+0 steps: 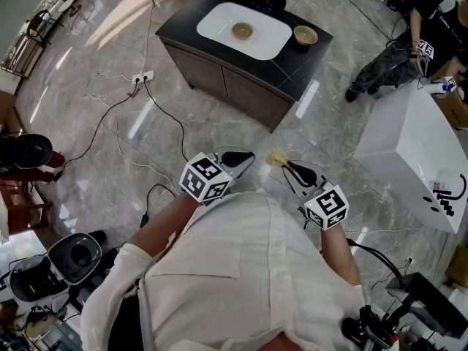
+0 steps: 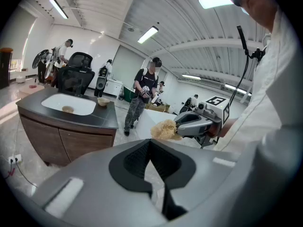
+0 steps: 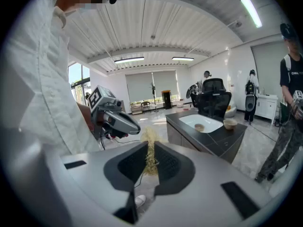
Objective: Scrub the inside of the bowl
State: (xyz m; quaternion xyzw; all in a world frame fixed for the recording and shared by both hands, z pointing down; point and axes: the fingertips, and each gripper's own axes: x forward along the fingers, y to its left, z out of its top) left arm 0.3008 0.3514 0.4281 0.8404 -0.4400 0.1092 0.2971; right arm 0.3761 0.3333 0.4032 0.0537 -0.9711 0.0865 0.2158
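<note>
While both grippers hang close to the person's white shirt, well apart from the counter [image 1: 292, 72], the head view lists: left gripper [image 1: 246, 156], jaws together; right gripper [image 1: 287, 165], a straw-coloured scrubber [image 1: 276, 157] at its tip; a white sink [image 1: 219, 20] set in the dark counter top across the grey floor; a sink bowl [image 1: 242, 29] lying in the basin; a counter bowl [image 1: 305, 35] standing just beside the basin. Left gripper view: jaws closed on each other with nothing between them, the right gripper and its tuft alongside, both bowls far off. Right gripper view: jaws clamped on the scrubber, whose fibres stand up out of the pads; counter and bowls ahead and to the right. Step in hand, as judged: the approach, with the tool in hand and scrubbing not yet begun. Which bowl is meant cannot be told. Next move, as judged: close the gap to the counter, open the left jaws to steady the chosen bowl's rim, and lower the scrubber inside.
</note>
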